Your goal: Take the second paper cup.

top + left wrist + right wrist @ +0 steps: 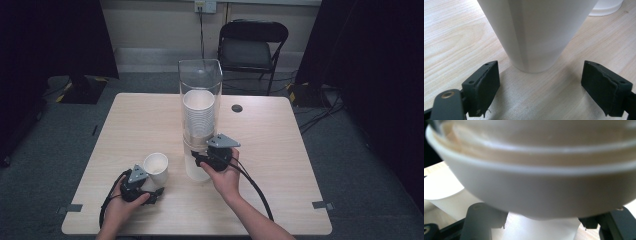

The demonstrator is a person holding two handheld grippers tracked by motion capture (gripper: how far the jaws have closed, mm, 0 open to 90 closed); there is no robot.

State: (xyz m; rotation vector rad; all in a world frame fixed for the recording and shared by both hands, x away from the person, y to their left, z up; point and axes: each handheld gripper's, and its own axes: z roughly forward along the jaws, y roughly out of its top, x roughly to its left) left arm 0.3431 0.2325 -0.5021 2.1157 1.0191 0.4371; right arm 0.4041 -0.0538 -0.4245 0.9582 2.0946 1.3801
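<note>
Thin paper, so very light, easy to crush and rather smooth on the wall: best taken low on the body with a soft squeeze, not at the open rim, which would fold. One loose paper cup point(156, 167) standing upright on the table point(280, 150), near the front left, just beside the left gripper point(159, 191); seen in the left gripper view as a white tapering wall point(536, 32) with both jaws wide apart on either side of its foot, not touching it. One clear dispenser tube point(200, 80) in the middle of the table, holding a nested stack of cups point(199, 115) too tight to count one by one. At its lower mouth, the right gripper point(200, 161), with the bottom cup point(541, 227) hanging between its jaws in the right gripper view; jaws close against that cup's sides, but clamped or only near, cannot tell, the contact being hidden under the tube's collar point(534, 190). Likely some friction in pulling it from the stack, so a straight downward pull seems safer than a twist. Further back, one folding chair point(252, 45).
</note>
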